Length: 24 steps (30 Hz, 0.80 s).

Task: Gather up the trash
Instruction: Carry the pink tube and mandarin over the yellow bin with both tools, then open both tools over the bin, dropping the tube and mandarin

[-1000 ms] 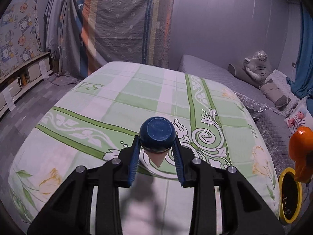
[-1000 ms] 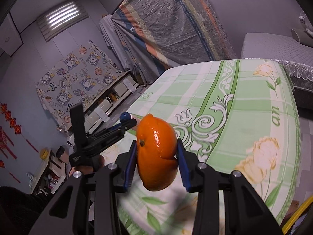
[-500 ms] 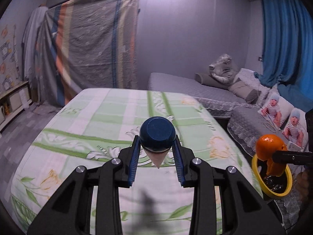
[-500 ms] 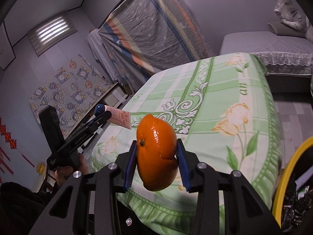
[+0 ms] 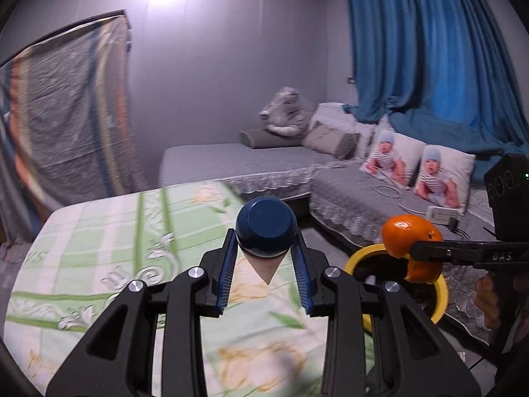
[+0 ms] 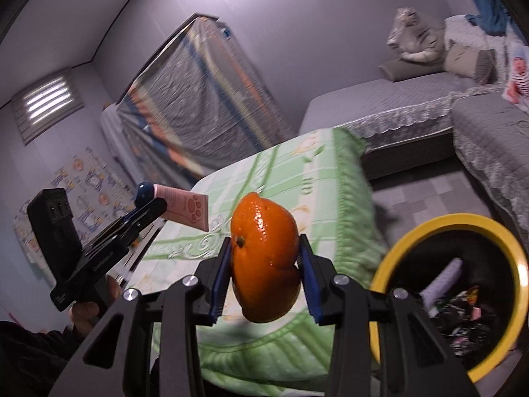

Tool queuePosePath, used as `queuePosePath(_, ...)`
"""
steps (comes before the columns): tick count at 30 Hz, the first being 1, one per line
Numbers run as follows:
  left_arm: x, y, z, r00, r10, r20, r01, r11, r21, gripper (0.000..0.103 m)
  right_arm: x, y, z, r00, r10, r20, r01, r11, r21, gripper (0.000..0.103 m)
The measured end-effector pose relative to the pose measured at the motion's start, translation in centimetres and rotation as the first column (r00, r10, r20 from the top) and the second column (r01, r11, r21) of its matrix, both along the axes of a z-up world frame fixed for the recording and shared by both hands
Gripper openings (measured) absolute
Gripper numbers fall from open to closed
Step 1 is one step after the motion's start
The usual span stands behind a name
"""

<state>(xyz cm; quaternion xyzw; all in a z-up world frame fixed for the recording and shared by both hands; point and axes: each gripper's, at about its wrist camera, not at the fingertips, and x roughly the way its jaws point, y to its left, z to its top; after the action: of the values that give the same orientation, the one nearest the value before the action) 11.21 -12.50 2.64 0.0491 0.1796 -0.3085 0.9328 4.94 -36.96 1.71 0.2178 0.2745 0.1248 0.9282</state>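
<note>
"an" on green bedspread (image 6: 307,178)

Glossy dimpled orange peel (image 6: 264,261); smooth plastic tube (image 6: 180,203); cloth bedspread (image 6: 297,178).

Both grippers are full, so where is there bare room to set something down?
The green floral bedspread is bare from its plaid far edge to the near hem. The grey floor strip between bed and lace-edged sofa is clear. The yellow-rimmed bin is crowded with wrappers.

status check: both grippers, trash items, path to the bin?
Left gripper shut on pink tube at its blue cap. Right gripper shut on orange peel, beside yellow bin. Nothing in the way.
</note>
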Motion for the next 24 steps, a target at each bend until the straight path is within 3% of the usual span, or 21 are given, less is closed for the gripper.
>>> queuePosePath(6,-0.4,-7.1,-0.2,0.991,-0.137,0.002,0.137,0.99,0.028,0.031,-2.5,-5.2,-0.7,0.987,-0.163,0.009,0.163,0.987,0.007,0.036)
queuePosePath(11,-0.3,-11.6,-0.8,0.976,-0.216,-0.021,0.217,0.975,0.039,0.031,-4.4,-8.9,-1.7,0.954,-0.3,-0.009,0.301,0.954,0.004,0.036)
queuePosePath(24,0.6,-19.0,-4.3,0.95,-0.296,-0.102,0.304,0.95,0.073,0.031,-4.6,-14.2,-7.5,0.902,-0.415,-0.121,0.42,0.907,0.019,0.036)
